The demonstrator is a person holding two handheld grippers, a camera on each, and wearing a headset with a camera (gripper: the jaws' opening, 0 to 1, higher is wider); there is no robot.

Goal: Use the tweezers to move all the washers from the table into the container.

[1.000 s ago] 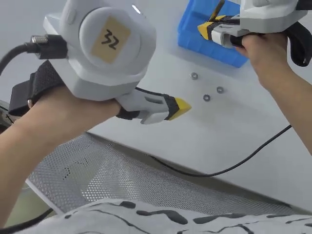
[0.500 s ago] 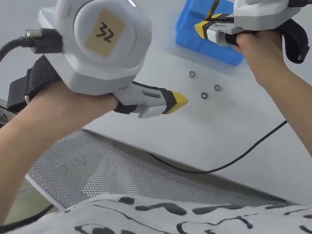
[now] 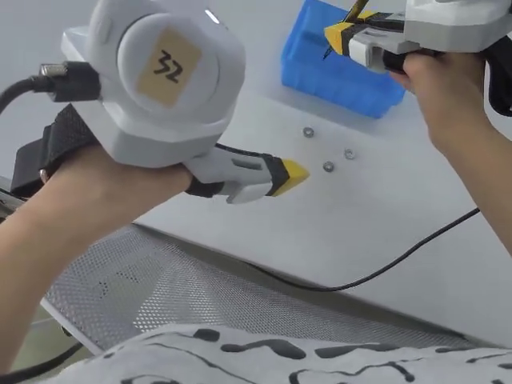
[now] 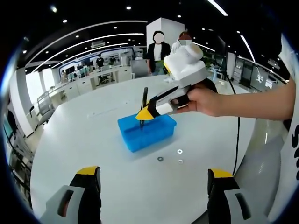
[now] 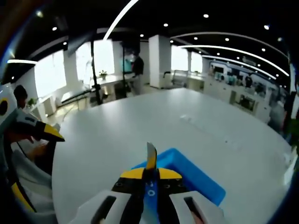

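Three washers (image 3: 308, 132) lie on the white table (image 3: 400, 216). They are small silvery rings, each with a dark hole, set in a loose triangle, near one another but not touching. They sit just in front of the near wall of the container (image 3: 336, 72), between it and the left gripper (image 3: 292, 172).

The container is a bright blue rectangular tray with low walls and an open top. Its inside is too poorly seen to tell what it holds.

The right gripper (image 5: 150, 173) hangs above the container. Its yellow-tipped jaws are clenched on the tweezers (image 4: 144, 100), a thin dark tool standing nearly upright. The upper end rises past the jaws and the point aims down at the tray. In the left gripper view the point lies over the tray's near-left part. Whether it is inside the walls or just above them cannot be told, nor whether it carries a washer.

The left gripper is held over the table's near edge, well apart from the tray and aimed toward the washers. Its own view shows its two jaws spread wide with nothing between them. A black cable (image 3: 384, 268) curves across the table on the near side of the washers.
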